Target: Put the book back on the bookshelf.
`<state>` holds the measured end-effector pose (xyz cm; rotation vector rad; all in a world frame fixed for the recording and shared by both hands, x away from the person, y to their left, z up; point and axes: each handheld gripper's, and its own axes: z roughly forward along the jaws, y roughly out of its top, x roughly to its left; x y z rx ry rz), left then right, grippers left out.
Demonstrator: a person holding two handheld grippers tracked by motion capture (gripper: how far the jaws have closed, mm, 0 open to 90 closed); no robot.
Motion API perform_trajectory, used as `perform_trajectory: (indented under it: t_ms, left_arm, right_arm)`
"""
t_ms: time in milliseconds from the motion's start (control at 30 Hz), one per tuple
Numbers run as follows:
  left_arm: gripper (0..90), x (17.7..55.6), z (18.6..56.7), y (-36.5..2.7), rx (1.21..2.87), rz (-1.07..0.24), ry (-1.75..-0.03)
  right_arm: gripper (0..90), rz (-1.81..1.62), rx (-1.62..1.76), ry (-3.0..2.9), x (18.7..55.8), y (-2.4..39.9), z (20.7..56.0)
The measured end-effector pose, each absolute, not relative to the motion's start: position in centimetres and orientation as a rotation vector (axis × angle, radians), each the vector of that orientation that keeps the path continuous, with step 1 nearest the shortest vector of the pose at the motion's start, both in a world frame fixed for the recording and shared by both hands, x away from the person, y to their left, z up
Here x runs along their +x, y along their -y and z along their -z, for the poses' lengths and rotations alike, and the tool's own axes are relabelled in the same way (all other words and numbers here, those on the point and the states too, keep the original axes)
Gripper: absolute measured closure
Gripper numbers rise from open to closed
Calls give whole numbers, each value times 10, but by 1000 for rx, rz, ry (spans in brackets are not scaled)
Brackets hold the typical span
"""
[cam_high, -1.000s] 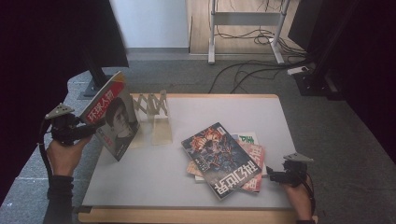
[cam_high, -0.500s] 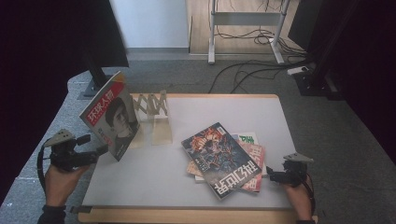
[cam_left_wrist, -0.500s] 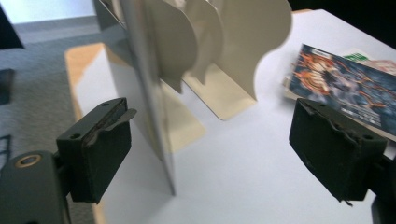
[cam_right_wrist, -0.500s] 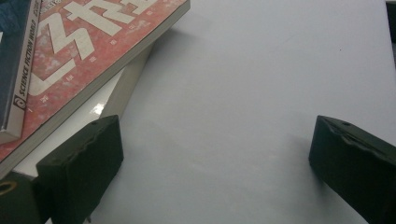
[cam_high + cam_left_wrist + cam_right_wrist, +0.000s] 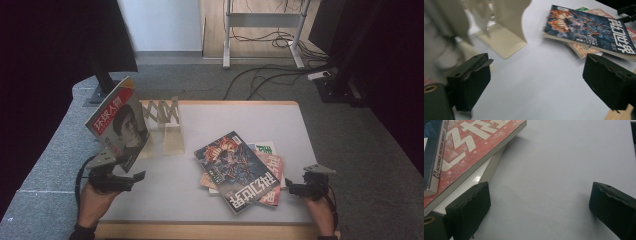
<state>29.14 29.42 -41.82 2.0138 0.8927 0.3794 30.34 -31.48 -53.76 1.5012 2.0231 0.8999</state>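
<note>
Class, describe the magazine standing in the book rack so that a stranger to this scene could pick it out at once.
Start at the grey table and find the cream folding rack at its far left. The magazine leans upright at the rack's left end, with a red title band above a dark portrait. The other magazines lie flat in a pile.

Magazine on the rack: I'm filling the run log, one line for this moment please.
magazine: leaning on rack | left gripper: jaws just opened, empty | right gripper: open by stack
</note>
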Motion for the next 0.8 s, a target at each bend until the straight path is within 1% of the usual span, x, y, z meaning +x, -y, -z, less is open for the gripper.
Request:
perform_trajectory:
  t_ms: [33, 100, 133, 167, 200, 267, 333, 367, 400, 500, 533, 567, 600, 633, 700, 800]
  left_arm:
    - [58, 291, 418, -294, 2014, -379, -893]
    - [45, 303, 423, -272, 2062, -363, -848]
    - [38, 303, 423, -272, 2062, -363, -848]
    - [34, 311, 427, -257, 2089, -360, -825]
    - [30, 311, 427, -257, 2089, -360, -825]
    - [26, 320, 429, -244, 2113, -352, -798]
    - [26, 328, 430, -230, 2131, -342, -775]
    - [34, 335, 430, -217, 2149, -319, -763]
    - [33, 335, 430, -217, 2149, -319, -763]
    - [34, 346, 429, -198, 2167, -302, -731]
    - [32, 354, 428, -185, 2180, -289, -708]
    - [30, 354, 428, -185, 2180, -289, -708]
    - [25, 363, 430, -171, 2198, -274, -688]
    - [21, 363, 430, -171, 2198, -274, -688]
    - [13, 375, 434, -151, 2229, -262, -660]
    - [2, 384, 438, -140, 2239, -253, -648]
  right_arm:
    - [54, -906, 1497, -2027, 303, 315, 537]
    - [57, -912, 1488, -2039, 302, 316, 537]
    - [57, -912, 1488, -2039, 302, 316, 537]
    - [57, -903, 1481, -2047, 300, 317, 536]
    - [56, -896, 1477, -2050, 299, 317, 536]
    - [55, -887, 1467, -2053, 298, 318, 535]
    - [51, -887, 1463, -2044, 295, 320, 531]
    - [48, -903, 1455, -2034, 293, 321, 526]
    - [48, -903, 1455, -2034, 293, 321, 526]
    - [44, -922, 1436, -2034, 289, 319, 519]
    - [42, -939, 1414, -2042, 287, 316, 515]
    - [42, -939, 1414, -2042, 287, 316, 515]
    - [38, -954, 1389, -2057, 285, 311, 511]
    - [38, -954, 1389, -2057, 285, 311, 511]
    - [34, -971, 1354, -2087, 283, 302, 508]
    - [27, -980, 1327, -2117, 282, 294, 507]
